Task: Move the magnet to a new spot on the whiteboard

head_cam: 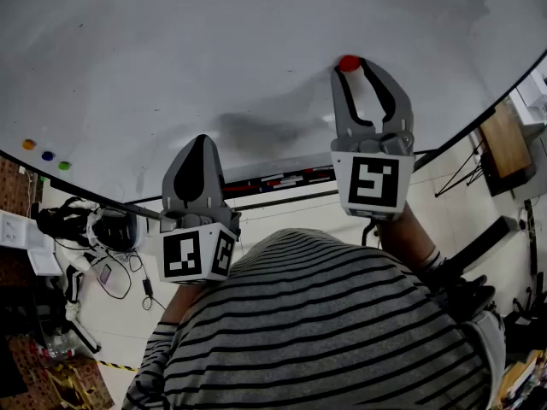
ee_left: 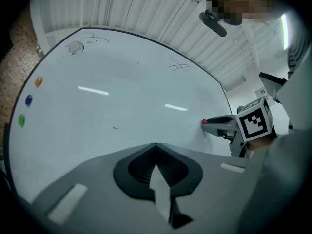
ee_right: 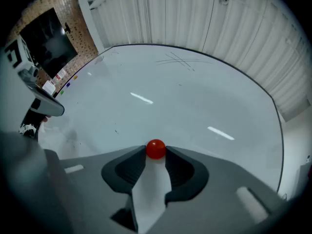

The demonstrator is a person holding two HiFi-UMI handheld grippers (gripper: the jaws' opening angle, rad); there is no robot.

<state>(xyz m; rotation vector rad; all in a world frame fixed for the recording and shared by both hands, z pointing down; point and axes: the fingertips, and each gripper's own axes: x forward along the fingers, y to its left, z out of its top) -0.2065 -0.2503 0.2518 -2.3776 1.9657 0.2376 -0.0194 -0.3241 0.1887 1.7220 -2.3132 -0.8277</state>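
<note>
A round red magnet [head_cam: 349,62] sits against the whiteboard [head_cam: 214,58], to the right of its middle. My right gripper [head_cam: 352,64] is at the board with its two fingertips closed on either side of the magnet [ee_right: 156,148], touching it. The left gripper view also shows that red magnet [ee_left: 204,122] at the tip of the right gripper [ee_left: 208,123]. My left gripper [head_cam: 201,139] hangs lower and to the left, off the board, its jaws shut together with nothing between them [ee_left: 156,145].
Three small magnets, orange [head_cam: 29,144], blue [head_cam: 47,155] and green [head_cam: 64,166], stick near the board's left edge. A marker tray [head_cam: 282,180] runs along the bottom edge. A headset and cables [head_cam: 85,225] lie below left. A wooden stand [head_cam: 504,139] is at the right.
</note>
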